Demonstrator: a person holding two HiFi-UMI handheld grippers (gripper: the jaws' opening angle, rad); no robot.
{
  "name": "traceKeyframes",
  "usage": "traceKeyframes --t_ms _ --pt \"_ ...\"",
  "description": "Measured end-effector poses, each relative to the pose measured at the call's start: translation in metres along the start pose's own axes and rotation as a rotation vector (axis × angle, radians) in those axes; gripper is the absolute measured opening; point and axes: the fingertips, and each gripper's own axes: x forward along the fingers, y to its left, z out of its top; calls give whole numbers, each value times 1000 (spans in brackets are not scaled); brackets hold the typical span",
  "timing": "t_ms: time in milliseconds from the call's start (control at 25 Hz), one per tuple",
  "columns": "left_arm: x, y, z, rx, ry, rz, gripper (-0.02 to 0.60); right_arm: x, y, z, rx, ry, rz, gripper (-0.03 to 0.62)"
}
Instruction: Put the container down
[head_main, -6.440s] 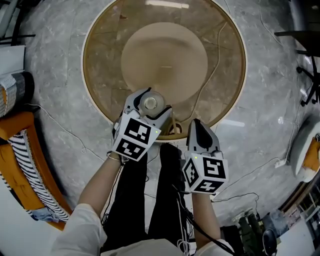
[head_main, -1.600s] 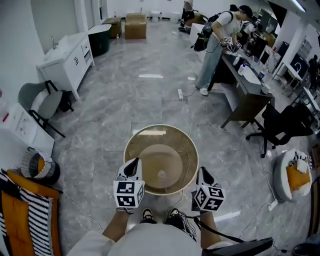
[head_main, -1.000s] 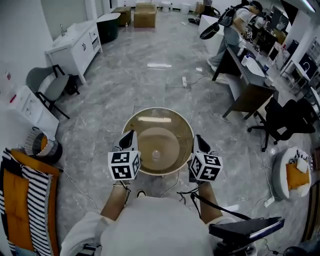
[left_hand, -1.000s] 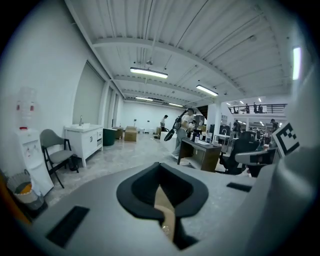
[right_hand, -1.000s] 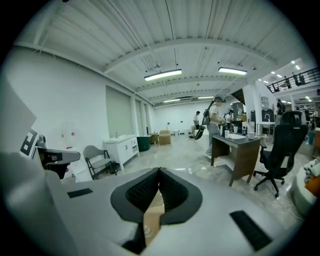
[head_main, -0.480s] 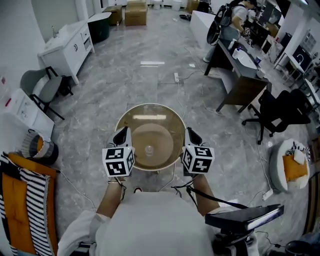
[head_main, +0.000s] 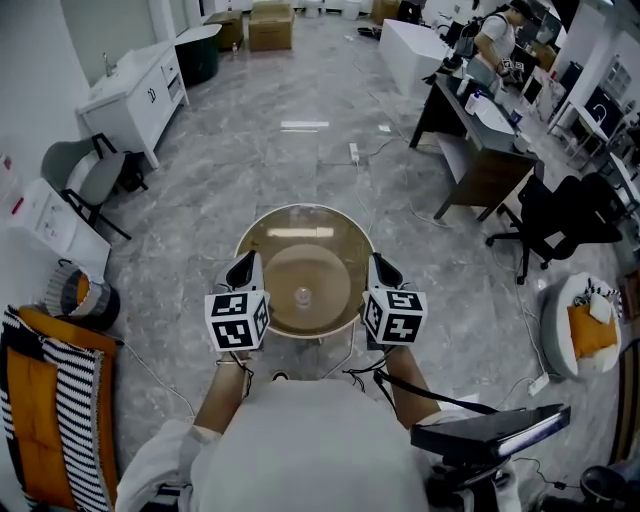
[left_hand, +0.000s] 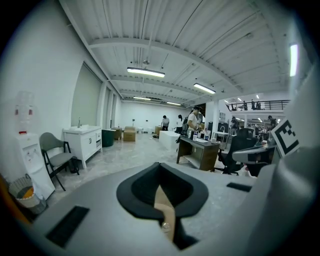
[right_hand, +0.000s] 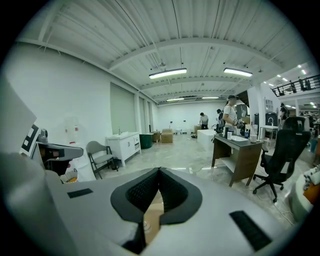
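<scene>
Only the head view shows the container (head_main: 301, 296): a small pale round thing standing at the middle of the round glass table (head_main: 262, 240), over the table's tan base. The left gripper (head_main: 243, 266) hangs over the table's left edge and the right gripper (head_main: 384, 268) over its right edge, so the container lies between the two, apart from both and touched by neither.

The two gripper views look out level across the room instead: a white cabinet (left_hand: 82, 140) and a grey chair (left_hand: 55, 155) by the left wall, a wooden desk (right_hand: 235, 150) with a black office chair (right_hand: 280, 150) on the right, people standing far back. In each of these views the dark pads meet at the tip with nothing clamped; both grippers are closed and empty, with tan table showing in the slit below.

The cubes on the grippers carry black-and-white square markers
</scene>
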Motion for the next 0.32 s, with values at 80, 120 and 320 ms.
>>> traceKeyframes --t_ms 80,120,320 --pt "-1 0 -1 -2 -1 1 8 0 1 0 -1 0 2 23" --pt "-1 0 -1 -2 -1 1 8 0 2 -1 -1 0 2 23" --pt "-4 6 -6 -14 5 3 8 -3 6 -4 6 3 -4 23"
